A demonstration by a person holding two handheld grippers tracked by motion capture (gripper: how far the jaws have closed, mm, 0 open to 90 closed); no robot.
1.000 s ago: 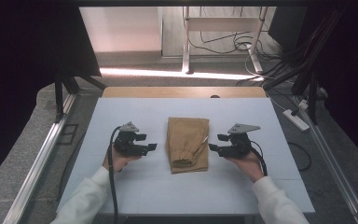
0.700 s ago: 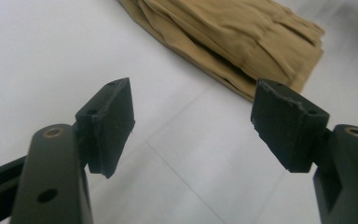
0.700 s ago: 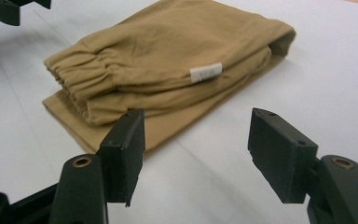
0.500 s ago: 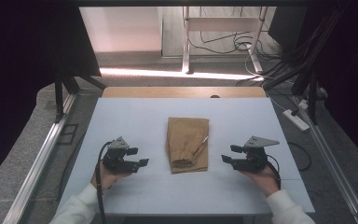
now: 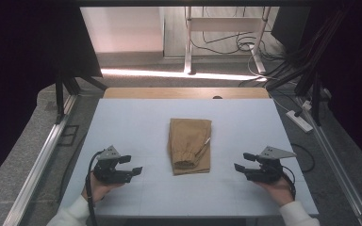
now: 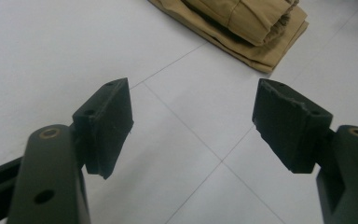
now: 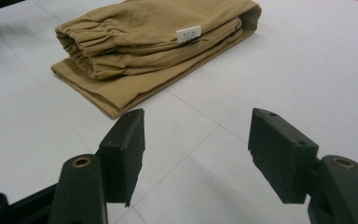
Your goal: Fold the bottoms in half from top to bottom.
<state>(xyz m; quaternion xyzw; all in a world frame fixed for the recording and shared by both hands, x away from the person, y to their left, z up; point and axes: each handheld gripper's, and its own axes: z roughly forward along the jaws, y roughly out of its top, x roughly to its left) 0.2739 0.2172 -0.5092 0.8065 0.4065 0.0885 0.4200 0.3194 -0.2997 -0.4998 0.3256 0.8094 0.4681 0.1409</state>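
Both grippers have drawn back toward the person's edge and apart from each other since the earlier frames, when they sat close beside the folded cloth. Now the left gripper (image 5: 128, 165) hovers near the front left of the white table (image 5: 245, 122) and the right gripper (image 5: 245, 162) near the front right, each well clear of the cloth. Jaws on both stand wide apart, gripping nothing and touching nothing; bare tabletop shows between them in each gripper view.

Between the two grippers, near the table's middle, lies the folded tan garment (image 5: 190, 145), a neat oblong stack with its long side running away from the person. In the right gripper view its gathered elastic edge faces left, and a small white label (image 7: 188, 33) sits on the upper fold. From the left gripper, one corner of the stack shows at the top of the view.

Open tabletop surrounds the garment on all sides, widest toward the far edge and both side edges.
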